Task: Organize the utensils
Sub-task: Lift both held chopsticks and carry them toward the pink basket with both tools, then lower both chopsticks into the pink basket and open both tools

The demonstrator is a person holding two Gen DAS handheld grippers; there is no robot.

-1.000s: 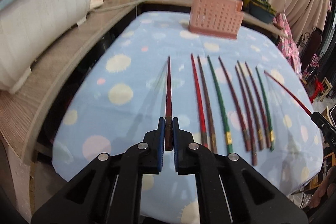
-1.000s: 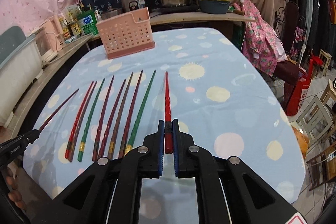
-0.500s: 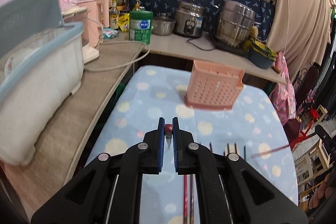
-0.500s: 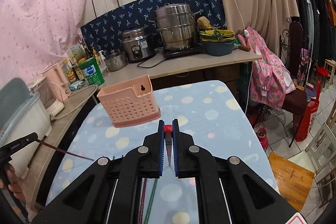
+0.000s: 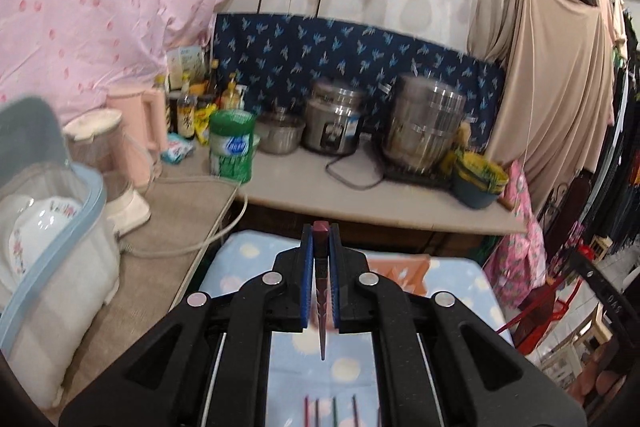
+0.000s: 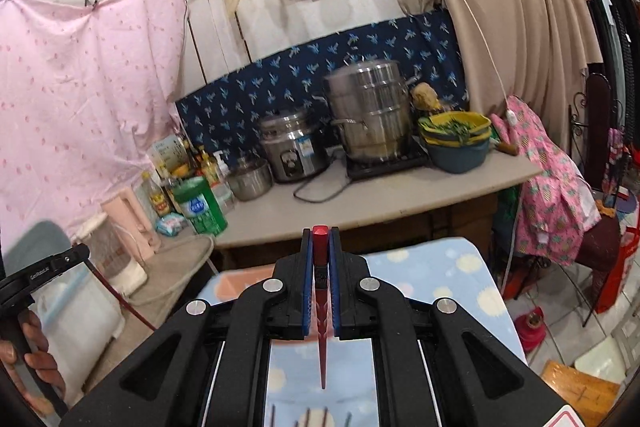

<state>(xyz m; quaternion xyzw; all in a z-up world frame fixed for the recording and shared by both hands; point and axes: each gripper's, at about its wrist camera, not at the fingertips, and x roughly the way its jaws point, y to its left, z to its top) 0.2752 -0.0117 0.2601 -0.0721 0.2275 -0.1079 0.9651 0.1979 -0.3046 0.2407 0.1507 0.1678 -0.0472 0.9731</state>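
A dark red chopstick [image 5: 321, 311] is pinched between the pressed-together fingers of the left gripper [image 5: 321, 291], held upright with its tip pointing down over the tablecloth [image 5: 244, 267]. A bright red chopstick [image 6: 320, 311] is pinched the same way in the right gripper [image 6: 320, 291], blunt end up, tip down. The pink basket [image 5: 400, 269] is seen only partly, behind the left gripper's fingers, at the far end of the table; whether either chopstick is directly above it cannot be told. At least four more chopsticks [image 5: 330, 409] are seen lying side by side on the cloth at the bottom edge, not yet picked. No chopstick can be made out inside the basket, though its inside is hidden. The task is judged early: two sticks lifted, none visibly deposited, the row on the cloth left to move.
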